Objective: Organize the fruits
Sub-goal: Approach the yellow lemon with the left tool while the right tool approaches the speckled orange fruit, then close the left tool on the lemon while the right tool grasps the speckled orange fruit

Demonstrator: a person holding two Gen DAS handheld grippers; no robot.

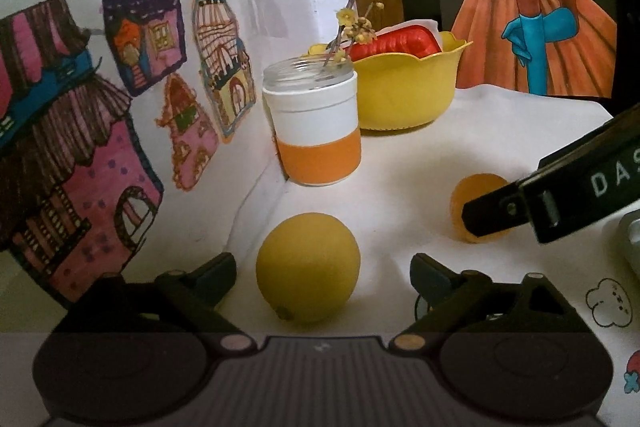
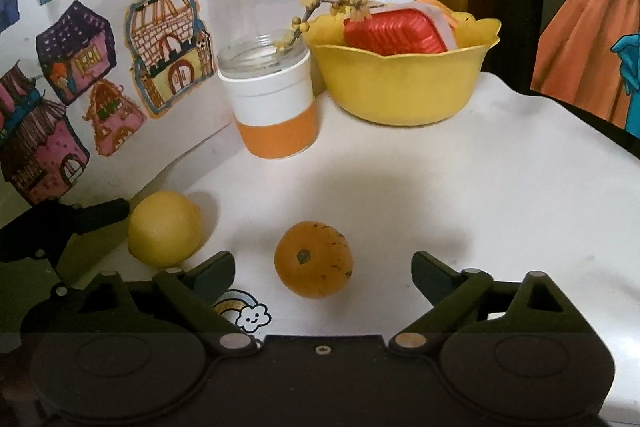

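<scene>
Resting: speckled orange (image 2: pixel 313 259) (stem up), smooth lemon (image 2: pixel 165 228)

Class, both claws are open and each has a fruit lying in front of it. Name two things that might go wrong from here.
1. The lemon and the orange are round and lie loose on the white table; a closing left claw or right claw might nudge one into rolling.
2. The yellow bowl already holds a red box, so added fruit may sit high. The jar with the flower twig beside it could be knocked.
</scene>
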